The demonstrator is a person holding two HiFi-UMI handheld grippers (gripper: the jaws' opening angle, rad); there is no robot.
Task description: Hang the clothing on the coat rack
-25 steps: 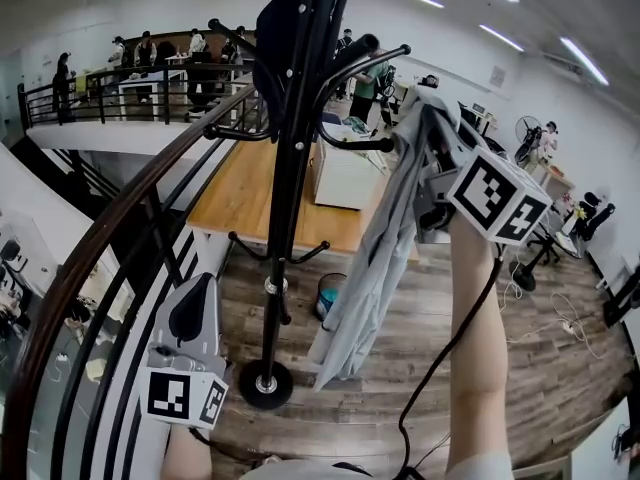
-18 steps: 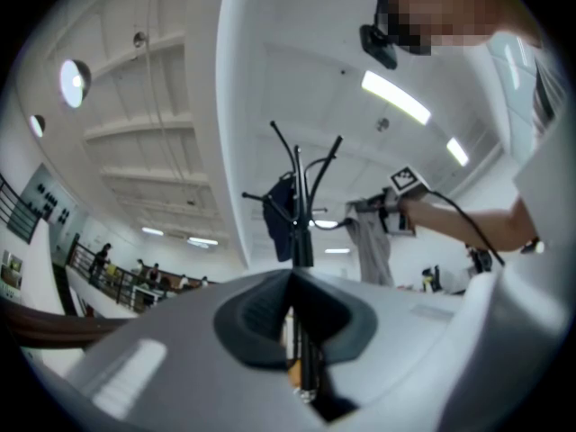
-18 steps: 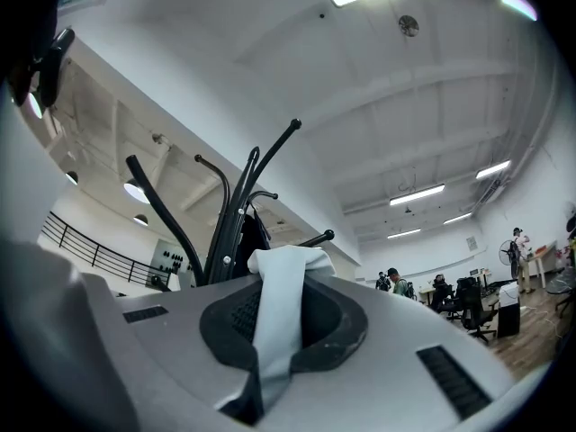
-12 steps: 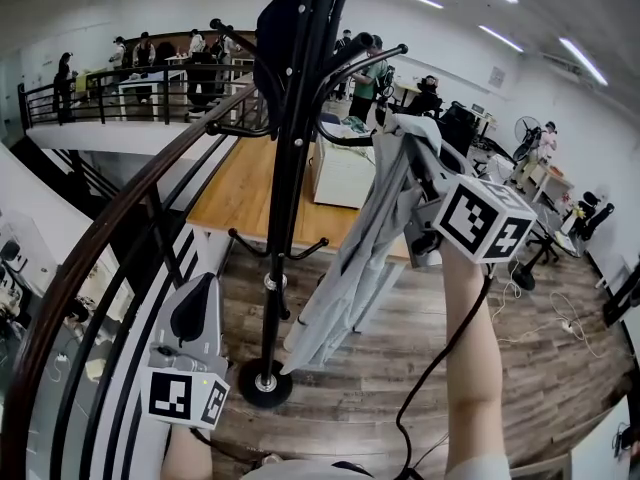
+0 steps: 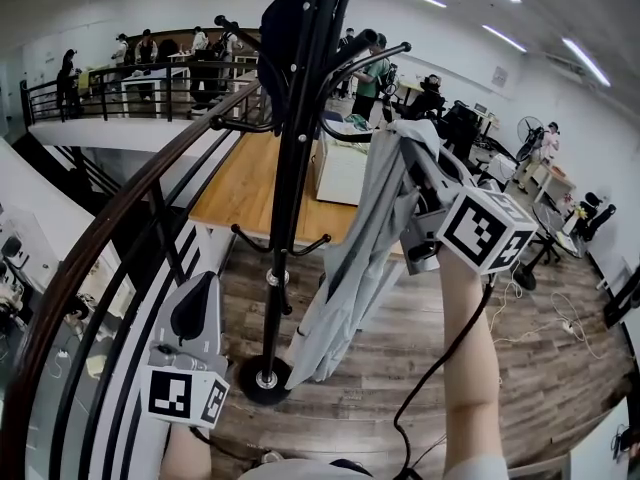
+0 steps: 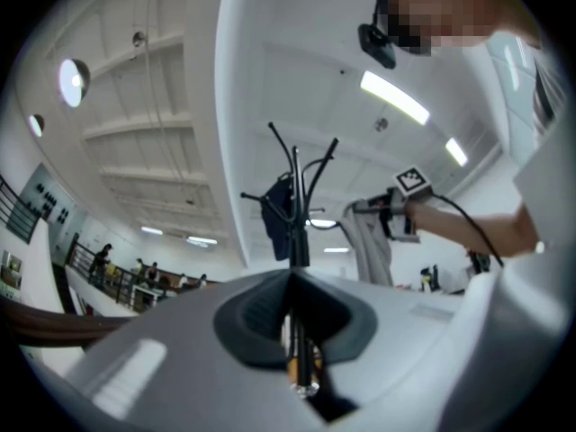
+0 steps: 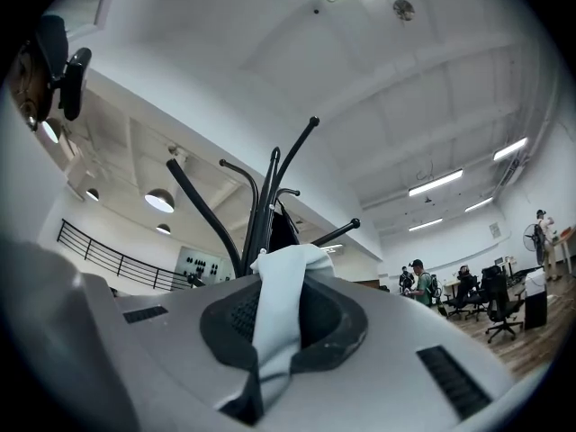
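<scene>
A black coat rack (image 5: 289,168) stands in front of me in the head view, with a dark garment (image 5: 278,38) on one of its top hooks. My right gripper (image 5: 408,148) is raised to the right of the pole, shut on the top of a light grey garment (image 5: 358,258) that hangs down beside the rack. In the right gripper view the grey cloth (image 7: 277,318) is pinched between the jaws, with the rack's arms (image 7: 261,196) just beyond. My left gripper (image 5: 194,308) hangs low at the left, shut on nothing, away from the rack.
A dark curved handrail (image 5: 110,248) runs along the left. Past the rack's base (image 5: 264,380) is a raised wooden platform (image 5: 250,188), and a blue bin (image 5: 328,293) stands by it. A black cable (image 5: 440,368) trails from my right arm. People and desks are far behind.
My right gripper has moved left and slightly down toward the rack, and the grey garment has swung closer to the pole. The left gripper has stayed put.
</scene>
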